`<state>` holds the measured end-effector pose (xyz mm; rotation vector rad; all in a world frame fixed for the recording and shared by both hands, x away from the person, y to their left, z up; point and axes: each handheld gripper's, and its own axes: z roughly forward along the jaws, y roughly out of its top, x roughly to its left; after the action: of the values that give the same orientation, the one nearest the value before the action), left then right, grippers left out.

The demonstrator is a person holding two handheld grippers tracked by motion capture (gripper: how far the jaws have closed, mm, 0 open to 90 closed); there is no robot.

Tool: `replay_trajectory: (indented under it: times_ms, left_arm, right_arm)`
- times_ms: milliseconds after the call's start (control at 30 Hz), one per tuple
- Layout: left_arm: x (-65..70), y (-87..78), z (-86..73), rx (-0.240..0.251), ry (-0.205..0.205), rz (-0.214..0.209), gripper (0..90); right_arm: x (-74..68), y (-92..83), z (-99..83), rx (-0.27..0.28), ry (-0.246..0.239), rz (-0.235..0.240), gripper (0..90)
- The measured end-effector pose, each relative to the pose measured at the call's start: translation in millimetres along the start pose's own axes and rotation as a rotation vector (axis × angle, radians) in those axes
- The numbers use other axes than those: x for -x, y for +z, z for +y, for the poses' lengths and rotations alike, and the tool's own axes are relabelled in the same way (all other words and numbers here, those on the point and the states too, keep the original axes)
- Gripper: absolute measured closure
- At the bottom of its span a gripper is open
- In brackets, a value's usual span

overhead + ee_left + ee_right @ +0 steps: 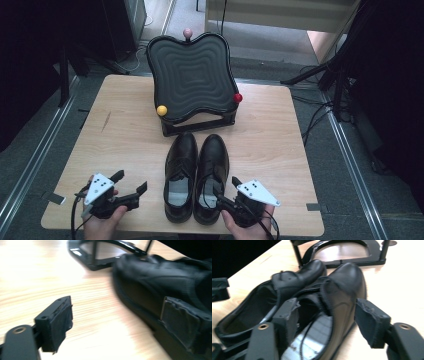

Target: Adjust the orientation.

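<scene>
Two black leather lace-up shoes (pixel 196 175) side by side on light wooden table (pixel 120 145). Left gripper (pixel 131 184) open wide, empty, beside them. Right gripper (pixel 226 189) half open astride right shoe's (pixel 332 307) collar, no grip.

Black ridged tray (pixel 191 75), tilted on a stand, stood at the far side of the wooden surface (pixel 125 145). Yellow ball (pixel 161 110), red ball (pixel 238 97) and pink ball (pixel 188 33) sat at its rim.
</scene>
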<state>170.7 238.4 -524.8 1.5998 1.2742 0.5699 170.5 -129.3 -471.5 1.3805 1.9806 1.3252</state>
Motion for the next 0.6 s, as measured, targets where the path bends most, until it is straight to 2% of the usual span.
replay_trajectory:
  times_ms: [33, 67, 100, 133, 167, 233, 267, 300, 400, 467, 533, 600]
  left_arm:
    - [-7.1, 0.3, -0.7, -0.002, -0.013, 0.016, 10.5]
    - [-19.0, 1.4, -1.7, -0.003, -0.016, 0.064, 10.6]
    - [-26.1, 1.7, -2.5, -0.01, -0.017, 0.094, 10.7]
    - [-26.1, 1.7, -2.5, -0.01, -0.017, 0.094, 10.9]
    - [-31.5, 1.8, -3.5, -0.012, -0.022, 0.112, 10.9]
    - [-40.4, 1.3, -5.0, -0.024, -0.023, 0.146, 11.2]
    - [-49.5, -0.2, -6.6, -0.034, -0.024, 0.186, 13.8]
    - [-53.8, -1.2, -7.3, -0.038, -0.023, 0.202, 14.0]
    - [-65.0, -3.0, -9.6, -0.045, -0.055, 0.227, 14.3]
    - [-69.8, -4.3, -9.9, -0.037, -0.086, 0.223, 14.3]
    - [-70.8, -4.6, -9.5, -0.036, -0.09, 0.226, 14.4]
    - [-70.7, -3.6, -9.4, -0.031, -0.075, 0.242, 14.5]
  right_arm:
    - [-4.3, 0.5, -0.1, -0.008, 0.0, 0.013, 39.3]
    - [-13.5, 2.7, -0.7, -0.028, -0.01, 0.031, 42.9]
    - [-18.2, 4.2, -1.1, -0.038, -0.021, 0.033, 44.3]
    - [-18.2, 4.2, -1.1, -0.038, -0.021, 0.033, 44.3]
    - [-23.6, 6.7, -1.9, -0.044, -0.03, 0.019, 46.0]
    - [-29.4, 10.5, -2.7, -0.064, -0.011, 0.002, 47.8]
    - [-33.7, 15.3, -3.1, -0.083, 0.002, -0.001, 48.9]
    - [-36.3, 17.3, -3.0, -0.092, 0.004, -0.004, 49.0]
    - [-43.2, 23.3, -2.4, -0.111, 0.0, -0.02, 47.0]
    - [-48.4, 28.8, -2.4, -0.135, -0.005, -0.028, 44.5]
    - [-51.1, 32.0, -2.5, -0.148, -0.006, -0.028, 43.3]
    - [-56.8, 38.3, -0.9, -0.155, -0.022, -0.088, 43.0]
